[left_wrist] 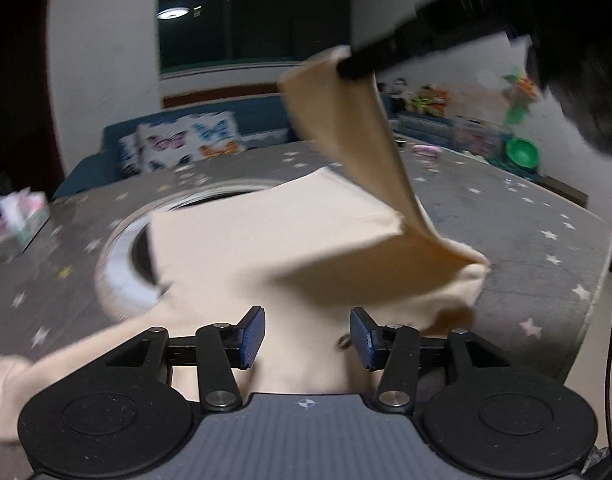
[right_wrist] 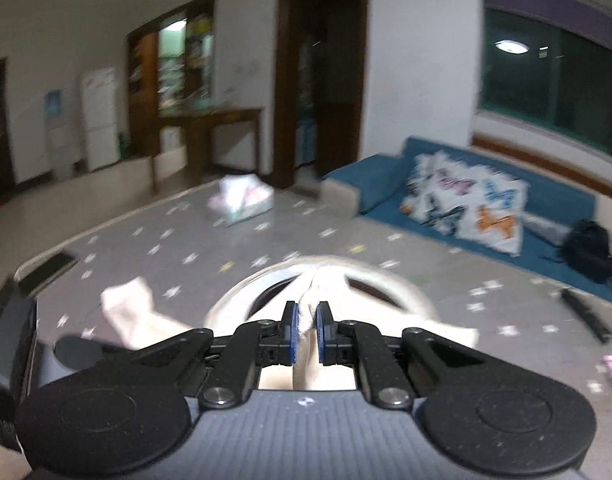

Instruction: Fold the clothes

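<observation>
A cream garment lies part-folded on the grey star-patterned table. My left gripper is open just above its near part, with nothing between the fingers. One flap of the garment is lifted high by my right gripper, seen as a dark blurred arm at the upper right. In the right wrist view my right gripper is shut on a bunched fold of the cream garment. A sleeve end lies on the table to the left.
A white ring-shaped turntable sits in the table under the garment. A tissue box stands at the far left of the table. A blue sofa with butterfly cushions and a green bowl lie beyond.
</observation>
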`<state>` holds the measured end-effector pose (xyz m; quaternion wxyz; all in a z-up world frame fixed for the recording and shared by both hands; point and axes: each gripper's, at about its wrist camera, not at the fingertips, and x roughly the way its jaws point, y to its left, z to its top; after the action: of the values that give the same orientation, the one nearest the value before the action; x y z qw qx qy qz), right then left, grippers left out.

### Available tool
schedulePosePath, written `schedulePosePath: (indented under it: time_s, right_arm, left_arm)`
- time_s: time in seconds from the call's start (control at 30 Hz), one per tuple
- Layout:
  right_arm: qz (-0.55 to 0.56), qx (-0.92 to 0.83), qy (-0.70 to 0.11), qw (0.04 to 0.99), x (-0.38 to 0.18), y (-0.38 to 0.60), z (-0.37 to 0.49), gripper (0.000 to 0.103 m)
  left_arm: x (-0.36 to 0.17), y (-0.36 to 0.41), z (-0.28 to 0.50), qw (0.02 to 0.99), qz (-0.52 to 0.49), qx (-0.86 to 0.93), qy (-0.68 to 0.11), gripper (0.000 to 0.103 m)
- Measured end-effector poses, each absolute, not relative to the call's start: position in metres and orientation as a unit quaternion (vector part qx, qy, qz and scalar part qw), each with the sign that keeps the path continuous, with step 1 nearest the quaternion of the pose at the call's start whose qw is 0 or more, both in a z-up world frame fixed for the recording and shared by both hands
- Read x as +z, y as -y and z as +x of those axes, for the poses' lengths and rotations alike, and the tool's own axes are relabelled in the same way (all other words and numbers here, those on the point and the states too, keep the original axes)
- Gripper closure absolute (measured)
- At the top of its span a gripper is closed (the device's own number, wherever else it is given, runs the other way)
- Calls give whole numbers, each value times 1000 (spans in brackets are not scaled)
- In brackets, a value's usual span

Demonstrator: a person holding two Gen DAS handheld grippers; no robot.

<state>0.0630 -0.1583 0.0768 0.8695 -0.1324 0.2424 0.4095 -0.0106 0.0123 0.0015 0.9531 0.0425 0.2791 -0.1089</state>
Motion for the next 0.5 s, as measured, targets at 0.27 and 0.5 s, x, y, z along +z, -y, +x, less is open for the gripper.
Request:
schedulePosePath:
  time_s: [0.27, 0.5]
  right_arm:
    - [-145, 455, -310, 822, 22, 124, 46, 84]
    - [-161, 411, -337, 832, 13, 170, 54, 84]
  left_arm:
    - [-1, -31, -17, 953, 21, -81, -290, 52]
    - [1, -40, -23, 956, 19, -67, -285, 53]
